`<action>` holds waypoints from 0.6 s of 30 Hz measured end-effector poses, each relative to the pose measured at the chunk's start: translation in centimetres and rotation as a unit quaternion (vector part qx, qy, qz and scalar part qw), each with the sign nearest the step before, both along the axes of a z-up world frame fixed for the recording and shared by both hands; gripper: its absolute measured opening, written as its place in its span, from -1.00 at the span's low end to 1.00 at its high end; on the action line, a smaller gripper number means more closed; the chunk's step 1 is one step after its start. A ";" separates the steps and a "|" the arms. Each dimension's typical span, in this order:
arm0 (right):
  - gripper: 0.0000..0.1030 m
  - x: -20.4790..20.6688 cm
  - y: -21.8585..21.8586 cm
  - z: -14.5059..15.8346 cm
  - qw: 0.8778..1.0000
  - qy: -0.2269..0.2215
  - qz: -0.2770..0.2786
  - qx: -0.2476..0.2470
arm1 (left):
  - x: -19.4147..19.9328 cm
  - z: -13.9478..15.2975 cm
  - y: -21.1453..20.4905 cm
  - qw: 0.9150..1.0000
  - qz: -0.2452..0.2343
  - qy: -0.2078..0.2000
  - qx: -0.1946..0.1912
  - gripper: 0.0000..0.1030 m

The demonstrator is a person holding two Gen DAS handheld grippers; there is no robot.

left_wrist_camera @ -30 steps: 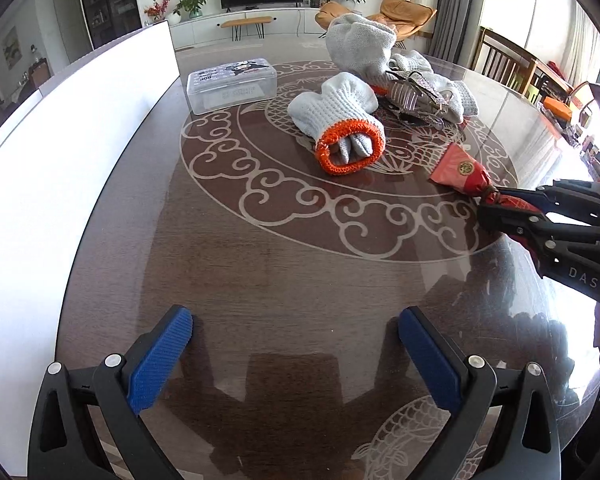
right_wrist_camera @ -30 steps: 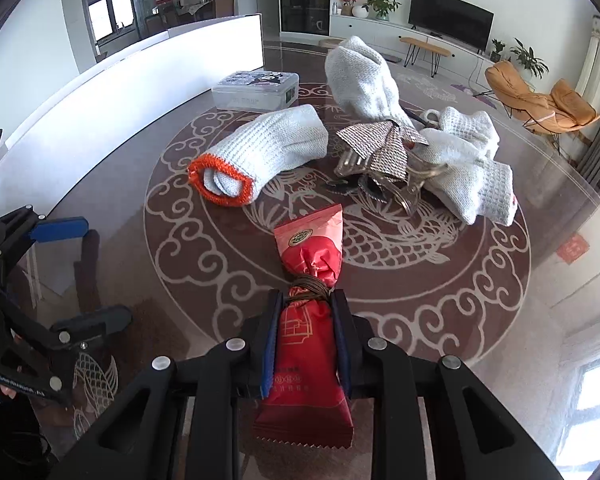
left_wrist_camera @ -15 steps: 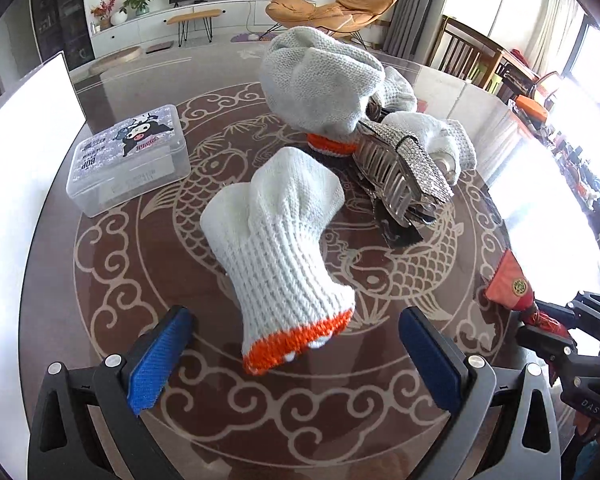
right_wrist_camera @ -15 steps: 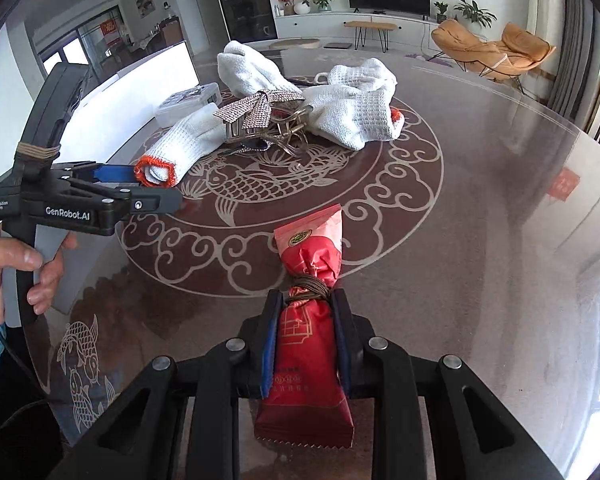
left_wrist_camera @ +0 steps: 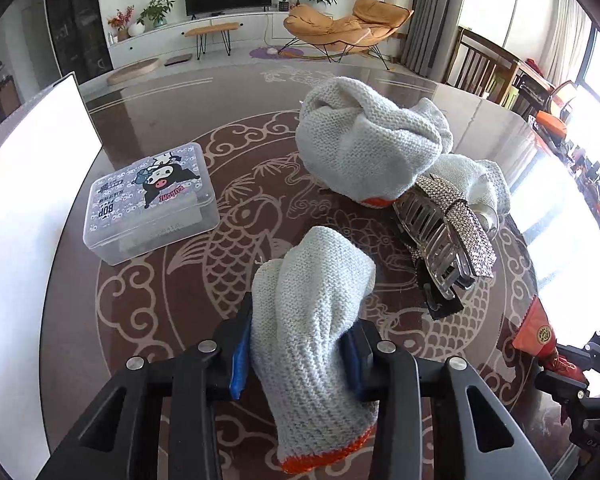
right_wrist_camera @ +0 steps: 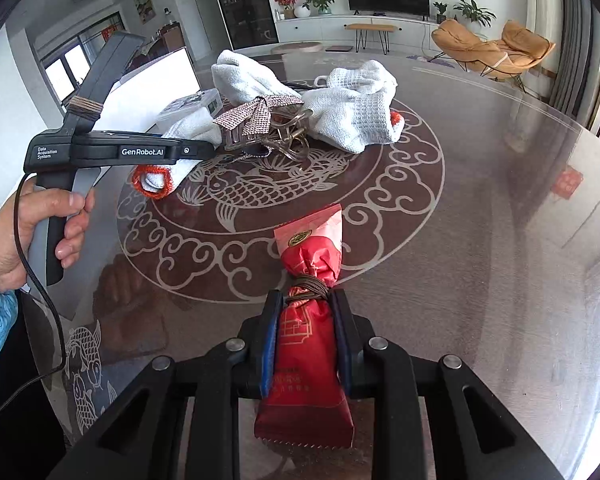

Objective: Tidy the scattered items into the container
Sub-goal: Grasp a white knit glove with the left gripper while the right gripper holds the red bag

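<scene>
Left wrist: three gloves (left_wrist_camera: pixel 316 320), one hair claw (left_wrist_camera: pixel 444 232), one box (left_wrist_camera: pixel 150 200)

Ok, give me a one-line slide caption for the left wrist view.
Left gripper closing on a white knit glove, with plastic box and rhinestone hair clip beyond.

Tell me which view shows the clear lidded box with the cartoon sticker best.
The left wrist view. There the clear box sits whole and unobstructed on the table, lid closed, sticker readable. In the right wrist view only a sliver of it shows, behind the left gripper and a white glove.
</scene>
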State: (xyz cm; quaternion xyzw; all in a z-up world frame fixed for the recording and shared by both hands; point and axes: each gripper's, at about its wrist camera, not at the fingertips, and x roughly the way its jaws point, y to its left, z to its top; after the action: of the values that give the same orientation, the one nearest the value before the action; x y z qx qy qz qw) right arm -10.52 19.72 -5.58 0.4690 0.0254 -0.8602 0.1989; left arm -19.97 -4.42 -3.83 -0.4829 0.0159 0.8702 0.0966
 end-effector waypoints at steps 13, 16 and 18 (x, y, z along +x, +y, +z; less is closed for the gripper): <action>-0.50 2.3 -3.6 -0.1 0.999 0.025 0.026 0.023 | 12.9 -0.3 1.5 0.999 0.004 0.032 -0.034 0.01; -0.44 2.5 -4.0 -0.3 0.999 0.041 0.013 0.026 | 12.5 -0.9 0.9 0.999 0.016 0.018 -0.025 0.73; -0.25 3.0 -4.5 -0.4 0.998 0.052 0.024 0.033 | 11.7 -1.2 0.9 0.999 0.015 0.022 -0.030 0.77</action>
State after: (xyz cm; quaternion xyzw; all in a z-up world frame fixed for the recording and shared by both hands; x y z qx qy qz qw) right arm -7.52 15.24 -5.99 0.4294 0.0753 -0.8771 0.2018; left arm -8.24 -3.54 -5.03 -0.4664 0.0373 0.8811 0.0689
